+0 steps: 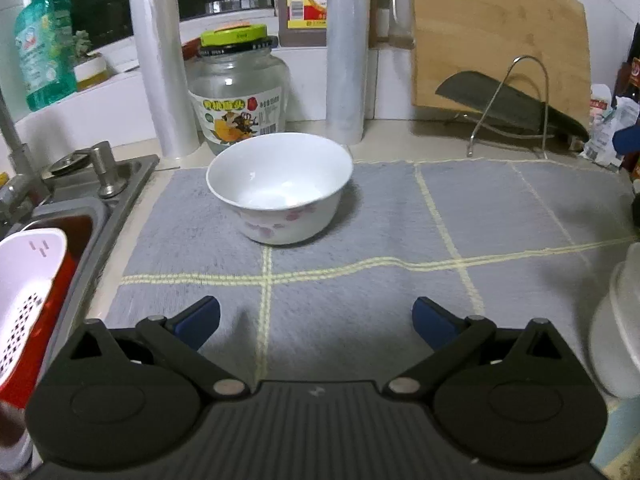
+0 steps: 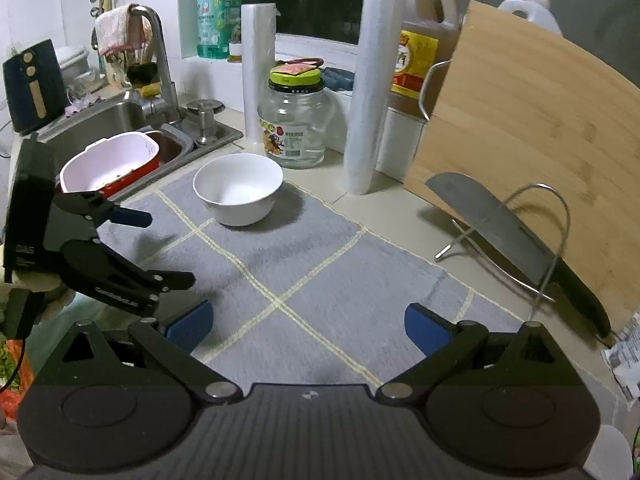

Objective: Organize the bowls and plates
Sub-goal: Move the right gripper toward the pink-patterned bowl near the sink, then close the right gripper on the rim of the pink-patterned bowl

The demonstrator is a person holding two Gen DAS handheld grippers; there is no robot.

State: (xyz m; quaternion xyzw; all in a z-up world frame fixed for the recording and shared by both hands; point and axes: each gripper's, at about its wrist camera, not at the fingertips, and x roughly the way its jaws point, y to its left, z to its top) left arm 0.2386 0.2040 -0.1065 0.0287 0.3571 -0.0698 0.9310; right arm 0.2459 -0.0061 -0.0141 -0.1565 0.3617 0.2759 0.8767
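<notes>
Left of the bowl [image 1: 279, 188], a green soap bottle [image 1: 42, 48] with unreadable writing is seen. The bowl stands upright on the grey mat [image 1: 400, 232]. Just behind the bowl, a jar [image 1: 239, 92] bears a yellow label, characters illegible. Both the left gripper [image 1: 316, 322] and right gripper [image 2: 309, 326] are spread wide, nothing held.
</notes>
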